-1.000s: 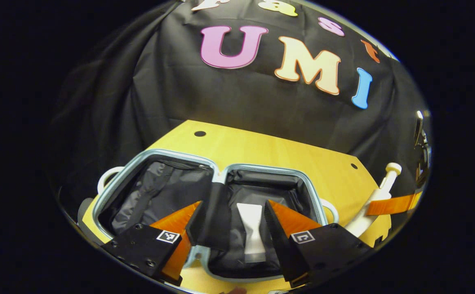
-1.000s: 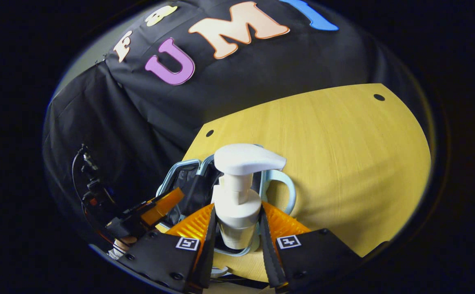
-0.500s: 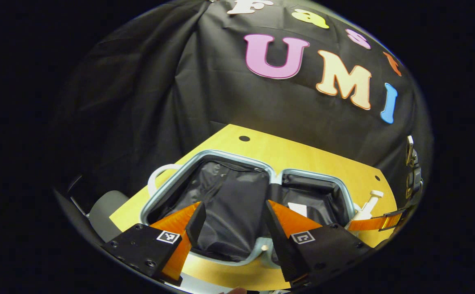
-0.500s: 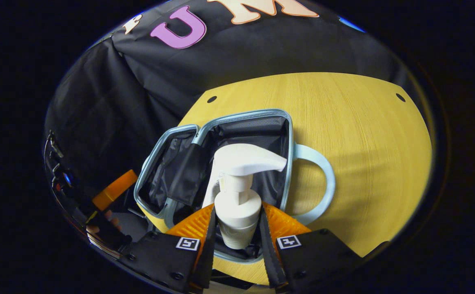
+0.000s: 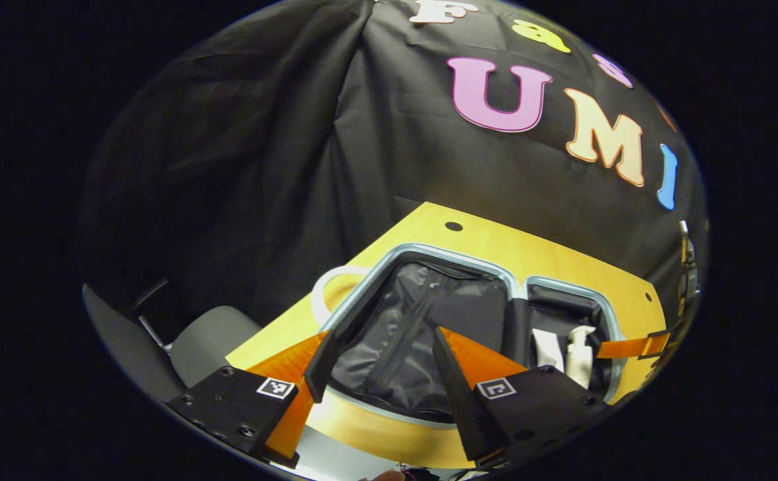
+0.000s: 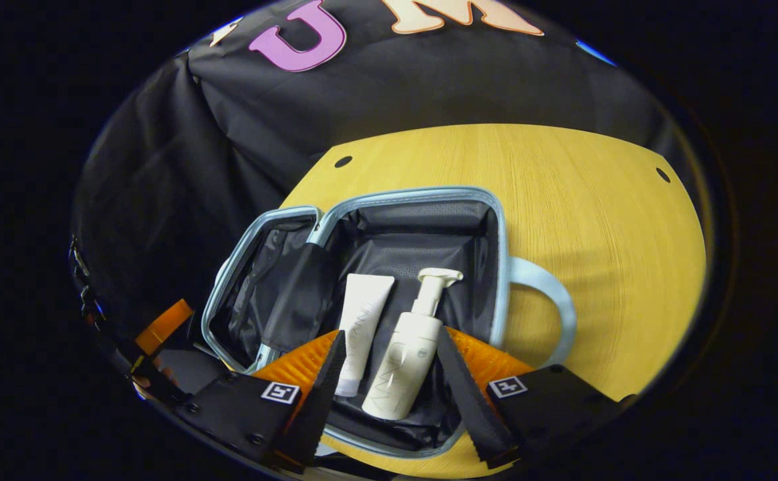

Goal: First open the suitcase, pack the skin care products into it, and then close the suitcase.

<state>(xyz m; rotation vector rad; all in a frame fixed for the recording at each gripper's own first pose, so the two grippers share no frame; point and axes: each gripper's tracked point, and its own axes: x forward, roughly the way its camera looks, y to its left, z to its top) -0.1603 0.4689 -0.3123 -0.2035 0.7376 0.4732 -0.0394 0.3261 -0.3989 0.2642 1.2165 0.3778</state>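
Yellow wooden table (image 6: 596, 220); grey chair (image 5: 212, 337) beside it.

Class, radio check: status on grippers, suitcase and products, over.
Both grippers open, left gripper, right gripper holding nothing. Suitcase open flat; tube and pump bottle lying in its right half. Nothing blocking the lid.

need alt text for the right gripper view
An open suitcase lies on a wooden table with a tube and a pump bottle side by side in its right half. The right gripper is open above them.
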